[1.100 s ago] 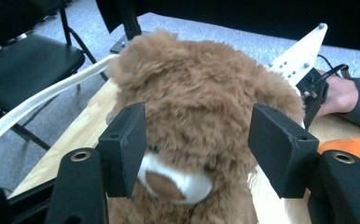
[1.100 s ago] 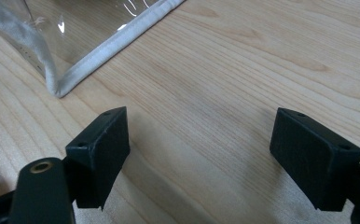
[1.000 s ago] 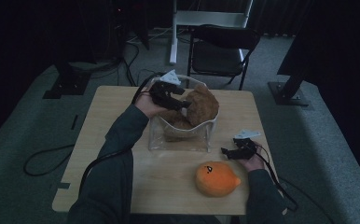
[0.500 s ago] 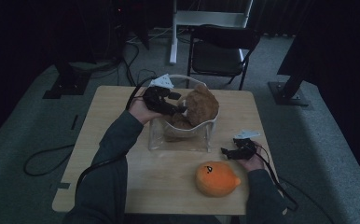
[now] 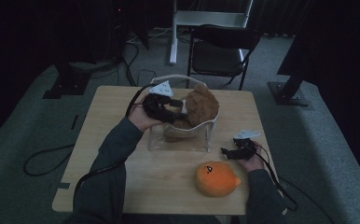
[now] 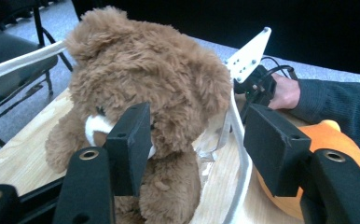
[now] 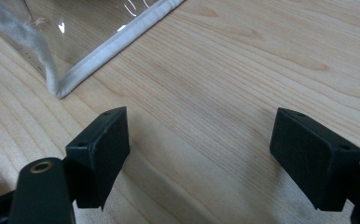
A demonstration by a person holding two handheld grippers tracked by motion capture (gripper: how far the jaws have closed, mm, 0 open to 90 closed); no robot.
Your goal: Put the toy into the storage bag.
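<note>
With my left gripper (image 6: 194, 149) spread around the brown teddy bear (image 6: 145, 93), I should squeeze deep into its plush while my right gripper (image 7: 199, 154) rests open.

High view: dim and murky, the room beyond the tabletop (image 5: 122, 121) nearly black.
Left gripper view: brighter, teddy bear (image 6: 150, 93) fur sharp, near black jaws soft.
Right gripper view: evenly lit wood grain, faint glare on the clear bag (image 7: 89, 23).

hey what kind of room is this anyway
Probably a lab or studio set up for recording: a lone wooden table on grey carpet, cables trailing across the floor, a folding chair behind.
</note>
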